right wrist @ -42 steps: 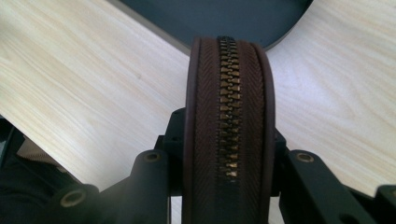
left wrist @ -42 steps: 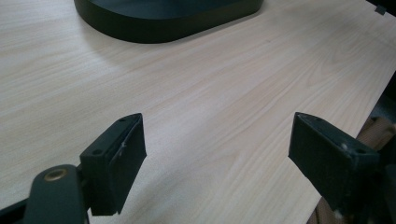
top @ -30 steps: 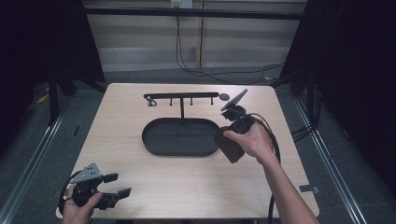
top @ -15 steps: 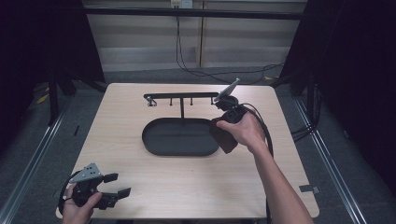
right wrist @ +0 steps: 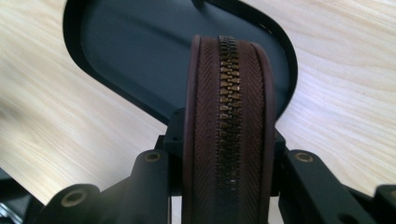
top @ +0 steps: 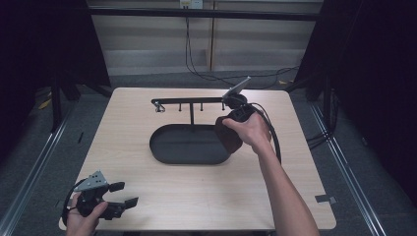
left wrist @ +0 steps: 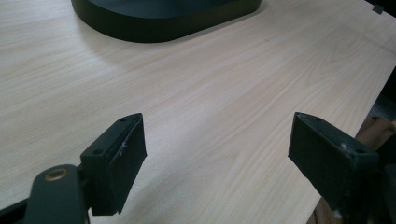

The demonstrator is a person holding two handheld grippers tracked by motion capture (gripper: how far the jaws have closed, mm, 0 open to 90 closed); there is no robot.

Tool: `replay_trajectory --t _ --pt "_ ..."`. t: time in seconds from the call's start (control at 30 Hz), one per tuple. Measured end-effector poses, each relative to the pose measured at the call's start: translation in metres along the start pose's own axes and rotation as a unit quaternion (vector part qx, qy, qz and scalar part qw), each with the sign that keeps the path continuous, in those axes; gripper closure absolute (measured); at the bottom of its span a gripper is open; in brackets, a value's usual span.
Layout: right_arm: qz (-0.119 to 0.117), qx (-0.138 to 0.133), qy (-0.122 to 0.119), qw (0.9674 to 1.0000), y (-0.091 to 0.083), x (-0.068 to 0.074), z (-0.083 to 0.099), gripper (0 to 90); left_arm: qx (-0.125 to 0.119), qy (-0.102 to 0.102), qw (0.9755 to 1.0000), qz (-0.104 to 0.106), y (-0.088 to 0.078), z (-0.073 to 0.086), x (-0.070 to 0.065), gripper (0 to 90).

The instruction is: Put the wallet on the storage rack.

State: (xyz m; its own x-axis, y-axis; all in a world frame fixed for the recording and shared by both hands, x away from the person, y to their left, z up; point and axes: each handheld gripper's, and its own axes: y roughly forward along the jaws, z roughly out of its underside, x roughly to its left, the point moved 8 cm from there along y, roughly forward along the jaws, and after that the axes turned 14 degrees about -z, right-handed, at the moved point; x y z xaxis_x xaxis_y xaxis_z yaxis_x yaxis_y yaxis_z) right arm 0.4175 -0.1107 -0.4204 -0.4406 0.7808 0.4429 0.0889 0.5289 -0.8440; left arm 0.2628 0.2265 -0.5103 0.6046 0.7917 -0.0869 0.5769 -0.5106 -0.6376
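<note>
A round brown zip pouch (top: pixel 227 136) hangs upright over the right end of the black oval tray (top: pixel 162 153), and my right gripper (top: pixel 230 127) is shut on it. In the right gripper view the pouch (right wrist: pixel 229 102) stands edge-on with its brass zipper facing the camera. It is pinched between the two jaws of the right gripper (right wrist: pixel 229 156), above the tray's dark floor (right wrist: pixel 140 51). A black rack with small hooks (top: pixel 189 101) rises from the tray's far side. My left gripper (top: pixel 123 194) rests at the table's front left corner, open and holding nothing.
In the left gripper view the open jaws (left wrist: pixel 217 144) frame bare light wood, with the tray's near rim (left wrist: pixel 159 25) at the top. The table's right edge runs close beside the right jaw. Cables trail behind the table's far edge.
The right hand has carried the pouch left and farther away, from beside the tray's right end to over it, nearer the rack. The left hand has stayed put.
</note>
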Motion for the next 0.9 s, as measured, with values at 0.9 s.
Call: replay_trajectory --t 0.9 --pt "-0.057 -0.084 0.043 0.9939 0.037 -0.022 -0.007 65.8 -0.006 0.005 1.0 -0.001 -0.002 -0.001 -0.001 18.8"
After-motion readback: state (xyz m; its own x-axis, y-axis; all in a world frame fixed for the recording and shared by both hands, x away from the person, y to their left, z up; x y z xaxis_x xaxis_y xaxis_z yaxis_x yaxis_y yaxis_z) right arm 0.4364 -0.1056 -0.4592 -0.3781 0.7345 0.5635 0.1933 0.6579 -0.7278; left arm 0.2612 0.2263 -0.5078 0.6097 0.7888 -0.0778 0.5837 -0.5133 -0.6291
